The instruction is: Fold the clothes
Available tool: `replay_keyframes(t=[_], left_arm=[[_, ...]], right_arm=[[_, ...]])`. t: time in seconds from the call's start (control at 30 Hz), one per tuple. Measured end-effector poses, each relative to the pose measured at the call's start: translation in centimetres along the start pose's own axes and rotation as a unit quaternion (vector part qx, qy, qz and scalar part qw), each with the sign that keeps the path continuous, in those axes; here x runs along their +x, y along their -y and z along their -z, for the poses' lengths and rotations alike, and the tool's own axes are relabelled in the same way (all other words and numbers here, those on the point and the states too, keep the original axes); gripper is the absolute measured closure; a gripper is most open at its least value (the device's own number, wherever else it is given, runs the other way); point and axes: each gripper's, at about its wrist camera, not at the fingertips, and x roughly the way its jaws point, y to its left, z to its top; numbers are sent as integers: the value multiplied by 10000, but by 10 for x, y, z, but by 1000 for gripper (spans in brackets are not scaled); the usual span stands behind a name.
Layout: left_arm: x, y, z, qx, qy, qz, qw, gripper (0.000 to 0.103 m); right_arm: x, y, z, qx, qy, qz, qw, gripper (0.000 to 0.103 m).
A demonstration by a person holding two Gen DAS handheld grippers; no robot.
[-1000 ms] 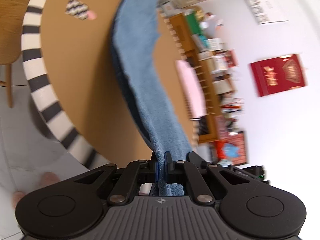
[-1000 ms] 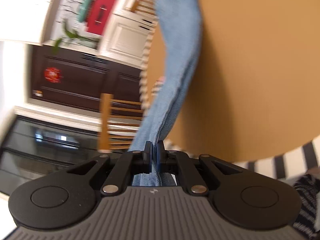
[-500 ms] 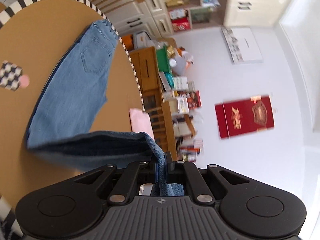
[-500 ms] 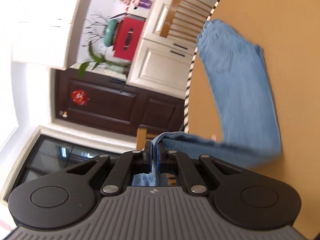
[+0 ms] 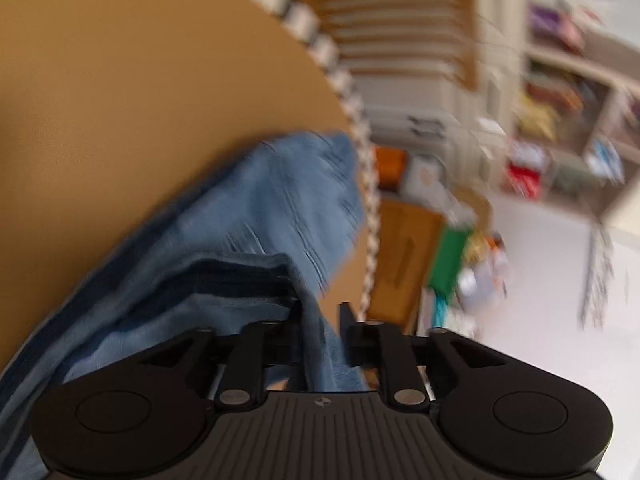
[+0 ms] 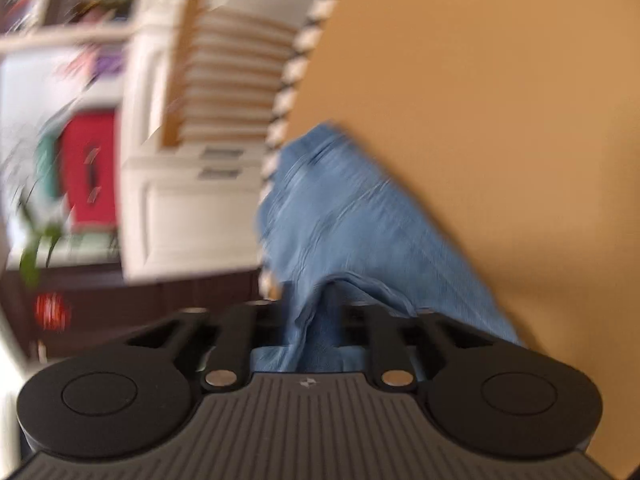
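Note:
A pair of light blue jeans [image 5: 256, 216] lies folded over on the round tan table [image 5: 120, 100], near its striped edge. My left gripper [image 5: 322, 312] has its jaws a little apart, with the jeans' hem still lying between them. In the right wrist view the jeans [image 6: 360, 216] run from the table [image 6: 500, 100] edge back to my right gripper [image 6: 316, 312], whose jaws are also apart with denim draped between them. Both views are blurred by motion.
A black-and-white striped band [image 5: 360, 128] rims the table. Beyond it stand a wooden slatted chair back [image 5: 400, 28], white cabinets [image 6: 188, 208], cluttered shelves [image 5: 560, 128] and a dark door [image 6: 120, 304].
Both grippers have carried the hem end forward over the rest of the jeans towards the table's far edge. Both jaws were shut on the denim and have now opened.

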Motion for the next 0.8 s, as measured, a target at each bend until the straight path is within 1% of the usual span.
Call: replay_keyframes(t=[0.03, 0.07, 0.1, 0.13, 0.17, 0.23, 0.3, 0.33, 0.37, 0.43, 0.47, 0.5, 0.53, 0.57, 0.6, 0.63, 0.67, 0.7, 0.73, 0.77, 0.8], left_arm=[[6, 1, -9, -93, 156, 35, 9998, 75], [8, 5, -16, -85, 247, 148, 9995, 74], [10, 11, -23, -27, 305, 300, 9991, 67], [11, 16, -28, 27, 331, 421, 9986, 61], [13, 21, -33, 79, 340, 524, 9980, 52], [15, 29, -40, 206, 472, 666, 9965, 52], [20, 37, -42, 330, 403, 669, 9964, 49], [23, 39, -43, 349, 366, 687, 9964, 49], [26, 41, -43, 340, 353, 745, 9960, 49], [27, 43, -43, 294, 385, 859, 9951, 49], [29, 42, -45, 252, 420, 901, 9947, 48], [33, 41, -47, 211, 455, 946, 9943, 47], [34, 42, -48, 212, 504, 994, 9935, 47], [33, 42, -49, 236, 560, 1045, 9927, 47], [31, 44, -48, 341, 626, 1078, 9916, 46], [27, 47, -47, 539, 733, 1092, 9898, 46], [21, 51, -43, 855, 830, 1135, 9864, 46], [17, 56, -36, 1299, 852, 1181, 9808, 47], [14, 62, -28, 1832, 839, 1161, 9726, 48], [12, 66, -15, 2437, 812, 1033, 9609, 48], [11, 70, -1, 3058, 777, 861, 9450, 49]], right_arm=[[3, 2, -7, 45, 69, -115, 9999, 51], [3, 2, -14, -33, 120, -243, 9996, 51], [1, -1, -20, -170, 225, -348, 9990, 51], [-2, -5, -25, -355, 384, -435, 9977, 46], [-6, -9, -30, -573, 557, -511, 9955, 45], [-12, -19, -29, -1313, 850, -559, 9861, 45], [-13, -29, -22, -2175, 921, -479, 9705, 47], [-13, -32, -14, -2614, 965, -437, 9594, 48], [-13, -33, -6, -3048, 1042, -419, 9458, 49], [-14, -35, 11, -3836, 1210, -419, 9146, 54], [-17, -33, 16, -4052, 1323, -521, 9031, 55], [-18, -32, 21, -4195, 1390, -663, 8946, 58], [-18, -31, 24, -4308, 1385, -836, 8878, 66], [-16, -32, 27, -4438, 1293, -951, 8816, 73], [-11, -36, 32, -4620, 1113, -956, 8747, 84], [-2, -41, 37, -4828, 927, -866, 8665, 88], [9, -46, 41, -5001, 812, -698, 8593, 88], [20, -50, 43, -5118, 763, -512, 8542, 88], [31, -52, 40, -5099, 849, -310, 8554, 88], [40, -54, 34, -5012, 965, -130, 8598, 88], [48, -55, 28, -4922, 1057, 37, 8641, 88]])
